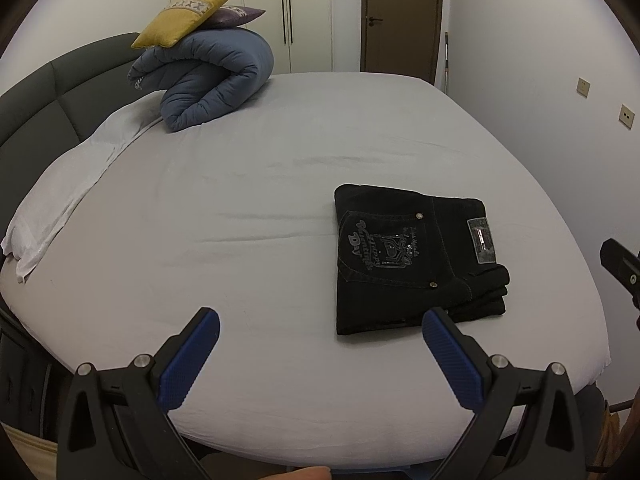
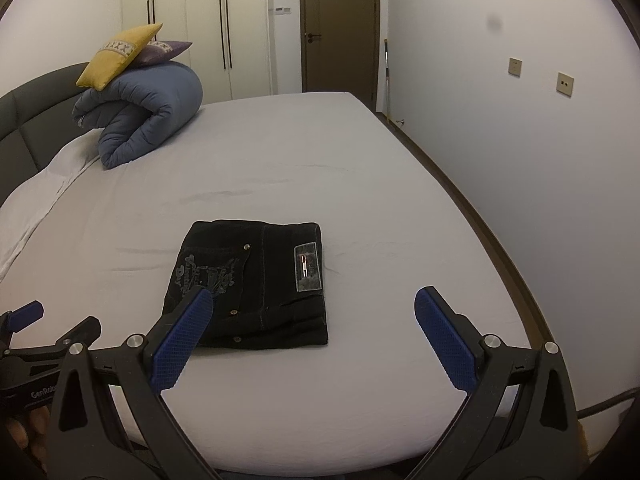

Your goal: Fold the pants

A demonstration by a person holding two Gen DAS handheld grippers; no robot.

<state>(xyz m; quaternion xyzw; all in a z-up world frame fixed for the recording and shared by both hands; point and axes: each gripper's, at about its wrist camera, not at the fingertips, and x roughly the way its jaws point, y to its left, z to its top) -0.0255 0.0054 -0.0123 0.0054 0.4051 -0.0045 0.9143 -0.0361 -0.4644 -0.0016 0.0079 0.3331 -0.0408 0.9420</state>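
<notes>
Black jeans (image 1: 416,264) lie folded into a compact rectangle on the white bed sheet (image 1: 248,184), back pocket print and waist label up. They also show in the right wrist view (image 2: 256,280). My left gripper (image 1: 320,320) is open and empty, held near the bed's front edge, left of the jeans. My right gripper (image 2: 314,300) is open and empty, held in front of the jeans, its left finger over their near left corner in the view. The left gripper also shows at the left edge of the right wrist view (image 2: 52,320).
A rolled blue duvet (image 1: 208,80) with a yellow cushion (image 1: 184,16) and a purple cushion (image 1: 240,14) sits at the far left by the grey headboard (image 1: 36,96). A white pillow (image 1: 68,184) lies at left. A wall (image 2: 520,140) runs along the bed's right side.
</notes>
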